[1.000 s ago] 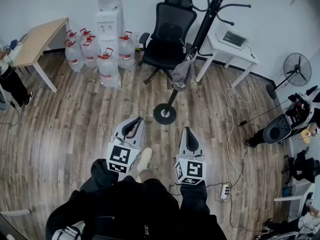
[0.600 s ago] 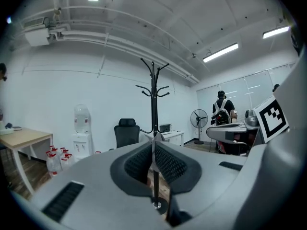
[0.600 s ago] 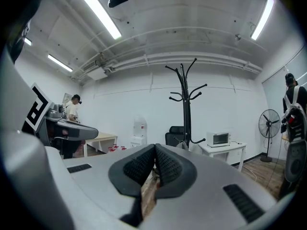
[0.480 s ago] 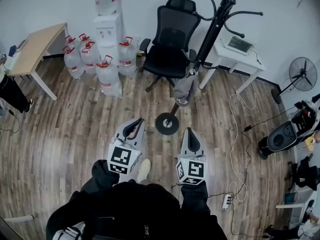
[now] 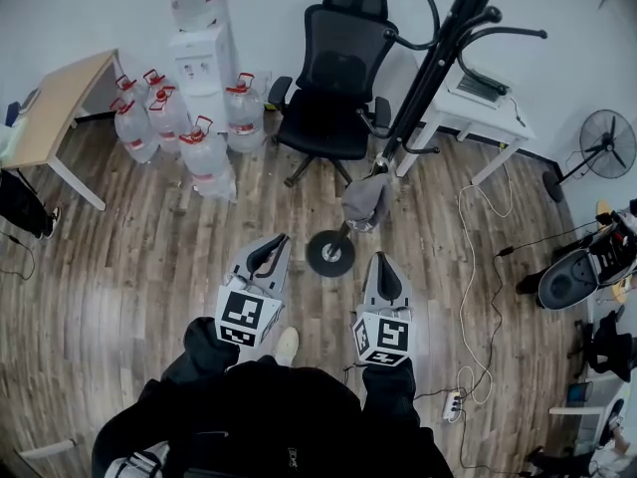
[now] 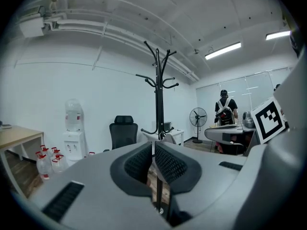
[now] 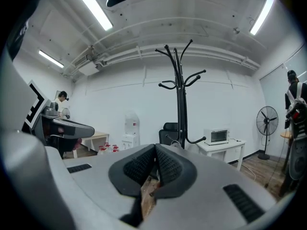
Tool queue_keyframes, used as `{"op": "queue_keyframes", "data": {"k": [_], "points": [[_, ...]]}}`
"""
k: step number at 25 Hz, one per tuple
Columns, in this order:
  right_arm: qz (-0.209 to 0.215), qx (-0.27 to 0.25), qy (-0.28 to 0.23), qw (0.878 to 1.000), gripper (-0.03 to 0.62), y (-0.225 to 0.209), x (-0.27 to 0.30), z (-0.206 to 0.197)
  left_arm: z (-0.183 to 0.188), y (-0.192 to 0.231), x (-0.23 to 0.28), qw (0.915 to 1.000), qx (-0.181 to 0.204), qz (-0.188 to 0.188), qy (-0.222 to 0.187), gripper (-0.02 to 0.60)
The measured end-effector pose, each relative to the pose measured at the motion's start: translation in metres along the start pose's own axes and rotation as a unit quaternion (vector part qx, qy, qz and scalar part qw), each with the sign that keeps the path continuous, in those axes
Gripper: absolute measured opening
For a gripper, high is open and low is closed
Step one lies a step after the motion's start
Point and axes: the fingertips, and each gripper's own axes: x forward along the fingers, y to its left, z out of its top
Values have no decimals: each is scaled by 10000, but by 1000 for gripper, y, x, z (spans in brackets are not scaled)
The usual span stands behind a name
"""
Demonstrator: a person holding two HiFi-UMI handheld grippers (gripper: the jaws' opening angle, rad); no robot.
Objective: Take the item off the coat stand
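The black coat stand [image 5: 428,78] rises from its round base [image 5: 330,253] on the wooden floor, just ahead of both grippers. A grey item [image 5: 366,199] hangs low on the pole, above the base. My left gripper [image 5: 271,243] and right gripper [image 5: 379,260] are held side by side short of the base, both shut and empty. In the left gripper view the stand [image 6: 158,95] is straight ahead, with the grey item [image 6: 168,138] just above the shut jaws. The right gripper view shows the stand [image 7: 180,95] ahead, its lower part hidden behind the jaws.
A black office chair [image 5: 338,78] stands behind the stand, with water bottles [image 5: 204,147] and a dispenser [image 5: 199,48] to its left. A wooden table [image 5: 55,108] is far left, a white desk [image 5: 498,118] and a fan [image 5: 609,142] right. Cables and a power strip [image 5: 453,401] lie on the floor.
Both grippers have moved forward toward the coat stand, and its base and the grey item now lie closer to them. Their jaws look the same.
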Motion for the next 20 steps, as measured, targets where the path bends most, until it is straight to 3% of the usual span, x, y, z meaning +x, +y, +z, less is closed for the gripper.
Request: {"op": "queue_keyframes", "data": {"k": [20], "points": [[-204,65,172,9996,15,-40,83,-15,-2,31,98,9997,-23,-219,143,37]]}}
